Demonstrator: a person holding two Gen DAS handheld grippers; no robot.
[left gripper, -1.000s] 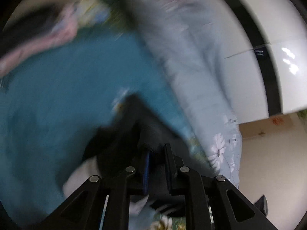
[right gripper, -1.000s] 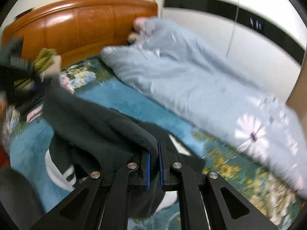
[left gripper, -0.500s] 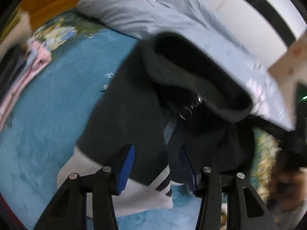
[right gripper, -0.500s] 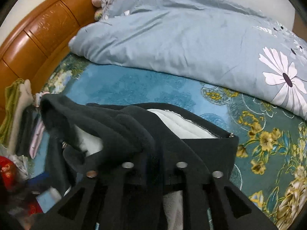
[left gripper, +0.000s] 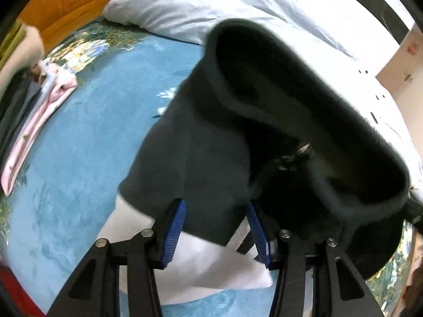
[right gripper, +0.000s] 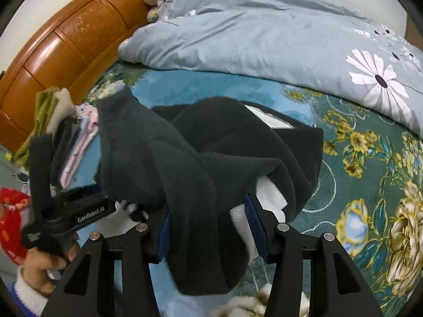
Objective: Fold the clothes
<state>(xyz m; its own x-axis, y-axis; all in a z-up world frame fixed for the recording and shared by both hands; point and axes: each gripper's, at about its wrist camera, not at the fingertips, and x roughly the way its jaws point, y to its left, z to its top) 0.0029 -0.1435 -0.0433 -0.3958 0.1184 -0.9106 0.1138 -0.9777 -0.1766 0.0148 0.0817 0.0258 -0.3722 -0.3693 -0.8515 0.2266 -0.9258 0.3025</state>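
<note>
A dark fleece jacket [left gripper: 211, 142] with a white lining and a metal zipper pull lies bunched on the teal floral bedspread [left gripper: 87, 132]. My left gripper [left gripper: 215, 233] is open, its blue pads on either side of the jacket's lower edge. In the right wrist view the same jacket [right gripper: 201, 158] is draped between my open right gripper's [right gripper: 208, 227] fingers. The left gripper's body [right gripper: 66, 216] shows at the left of that view, held in a hand.
A pale blue duvet [right gripper: 264, 34] with daisy prints lies along the far side of the bed. A wooden headboard [right gripper: 66, 39] stands behind. Folded pink and other clothes [left gripper: 39, 111] are stacked at the left of the bedspread.
Both grippers have opened and let go of the jacket. The jacket has dropped from being held up and now lies bunched on the bed in front of both grippers.
</note>
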